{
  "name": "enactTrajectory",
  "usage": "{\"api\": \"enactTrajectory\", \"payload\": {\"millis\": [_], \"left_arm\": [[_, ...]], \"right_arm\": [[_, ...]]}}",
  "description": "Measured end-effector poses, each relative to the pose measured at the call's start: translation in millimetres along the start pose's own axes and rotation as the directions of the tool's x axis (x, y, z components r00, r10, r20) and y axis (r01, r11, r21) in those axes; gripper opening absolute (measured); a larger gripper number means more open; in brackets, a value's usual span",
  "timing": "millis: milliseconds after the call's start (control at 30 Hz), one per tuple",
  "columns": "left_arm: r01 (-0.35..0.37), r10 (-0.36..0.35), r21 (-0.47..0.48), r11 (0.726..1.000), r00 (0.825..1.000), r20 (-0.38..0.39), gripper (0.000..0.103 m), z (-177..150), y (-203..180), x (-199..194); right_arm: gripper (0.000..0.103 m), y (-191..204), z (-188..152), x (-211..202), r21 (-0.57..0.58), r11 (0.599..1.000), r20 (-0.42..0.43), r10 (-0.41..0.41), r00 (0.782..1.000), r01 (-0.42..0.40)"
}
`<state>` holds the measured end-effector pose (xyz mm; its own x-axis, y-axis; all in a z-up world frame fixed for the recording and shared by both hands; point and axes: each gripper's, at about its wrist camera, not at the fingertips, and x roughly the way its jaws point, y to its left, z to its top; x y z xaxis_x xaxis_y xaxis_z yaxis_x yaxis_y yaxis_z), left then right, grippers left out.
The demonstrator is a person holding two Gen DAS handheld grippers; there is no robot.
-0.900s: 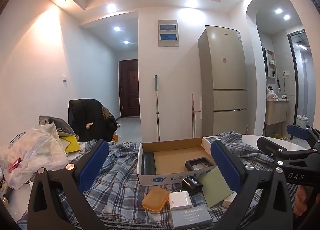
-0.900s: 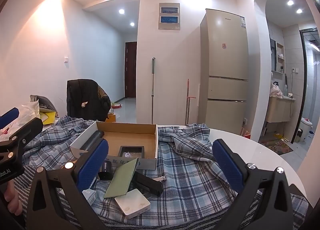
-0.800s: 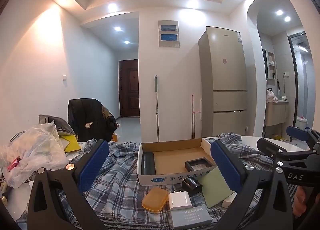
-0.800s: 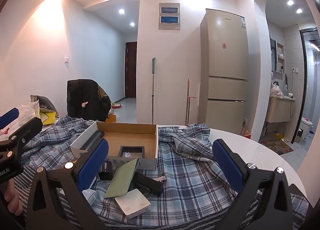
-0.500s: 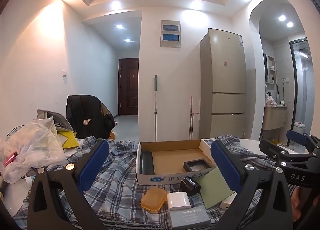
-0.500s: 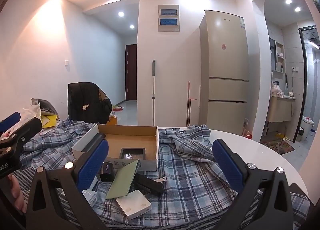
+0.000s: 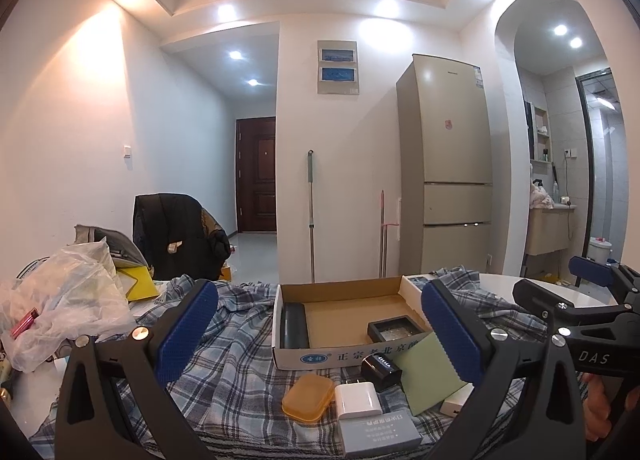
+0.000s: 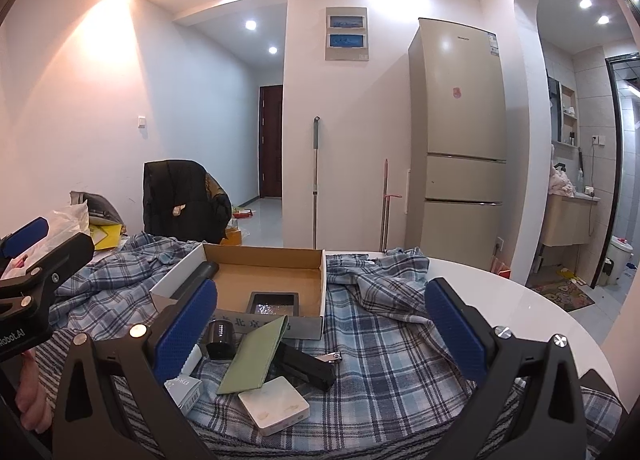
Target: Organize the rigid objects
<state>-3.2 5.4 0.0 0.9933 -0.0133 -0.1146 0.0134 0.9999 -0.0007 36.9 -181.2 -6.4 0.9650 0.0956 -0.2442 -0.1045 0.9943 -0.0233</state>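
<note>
An open cardboard box lies on a plaid cloth and holds a dark cylinder and a small black tray. In front of it lie an orange case, a white charger, a grey box, a black cube, a green card, a flat white box and a black stapler. My left gripper is open above the near items. My right gripper is open too, with nothing between its fingers.
A crumpled plastic bag and yellow packet clutter the left side. The round white table shows bare on the right. A chair with a black jacket, a fridge and mop handles stand behind. A hand shows at lower left.
Both wrist views have tilted up slightly, so the box and items sit a little lower in frame. Both grippers stay wide open and nothing on the table has moved.
</note>
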Motion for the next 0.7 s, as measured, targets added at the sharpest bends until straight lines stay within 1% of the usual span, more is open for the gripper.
{"api": "enactTrajectory", "payload": {"millis": [133,700], "left_arm": [[-0.013,0.013,0.012,1.000,1.000,-0.002,0.103,-0.8,-3.0,1.7],[-0.012,0.012,0.014,1.000,1.000,0.011,0.103,-0.5,-5.9,-0.3]], "right_arm": [[0.103,-0.8,-1.3,1.3,0.004,1.000,-0.006,-0.011,1.000,0.011],[0.103,-1.6,-1.5,2.2,0.005,1.000,-0.001,-0.011,1.000,0.011]]}}
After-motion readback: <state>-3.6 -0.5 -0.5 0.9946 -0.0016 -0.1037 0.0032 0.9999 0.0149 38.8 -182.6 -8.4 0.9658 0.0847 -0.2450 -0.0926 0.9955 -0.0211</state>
